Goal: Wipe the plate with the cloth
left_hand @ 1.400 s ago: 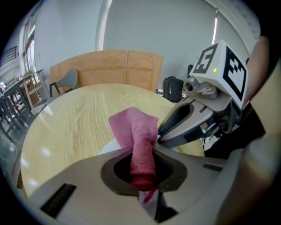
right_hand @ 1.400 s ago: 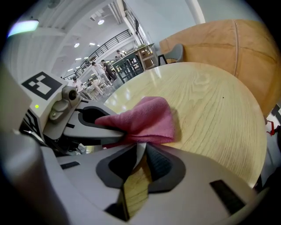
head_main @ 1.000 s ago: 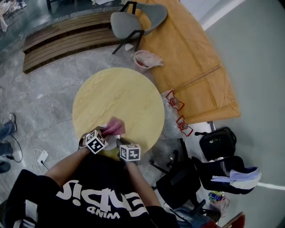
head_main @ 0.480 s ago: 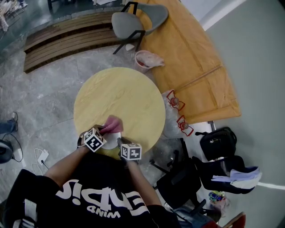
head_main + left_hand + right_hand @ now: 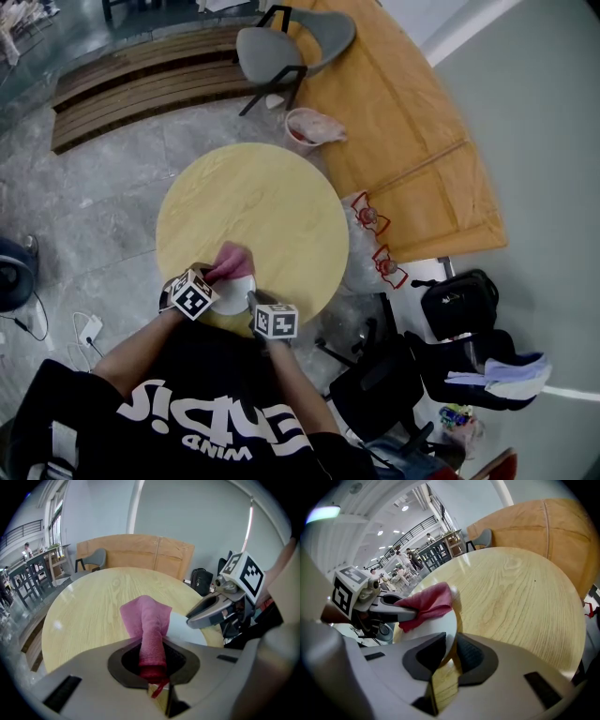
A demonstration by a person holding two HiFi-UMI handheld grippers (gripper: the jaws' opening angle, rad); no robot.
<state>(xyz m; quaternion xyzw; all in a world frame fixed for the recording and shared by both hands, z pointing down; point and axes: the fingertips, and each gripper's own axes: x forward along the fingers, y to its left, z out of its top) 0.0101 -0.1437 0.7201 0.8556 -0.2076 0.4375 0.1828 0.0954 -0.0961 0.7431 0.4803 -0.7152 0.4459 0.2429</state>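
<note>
The round pale-wood worktop (image 5: 253, 202) fills the middle of the head view, standing on a grey stone floor (image 5: 103, 178). A grey chair (image 5: 291, 42) sits at the top centre, slatted wooden boards (image 5: 141, 70) lie at the upper left, and a large tan panel (image 5: 412, 141) spreads across the upper right. Black bags (image 5: 457, 300) are at the right edge.

At the worktop's lower edge, the left gripper (image 5: 217, 278) has its jaws clenched on a pink cloth (image 5: 230, 261), which is pressed onto a white plate (image 5: 234, 292). The right gripper (image 5: 251, 300) clamps the plate's rim between its jaws and holds it tilted on edge. In the left gripper view the cloth (image 5: 147, 620) runs up out of the jaws and lies against the plate (image 5: 185, 627).

In the head view the plate is partly covered by the cloth and the marker cubes, so its full outline cannot be made out.

Compared with a second ago, the cloth sits further left and more of the plate's white face shows.
</note>
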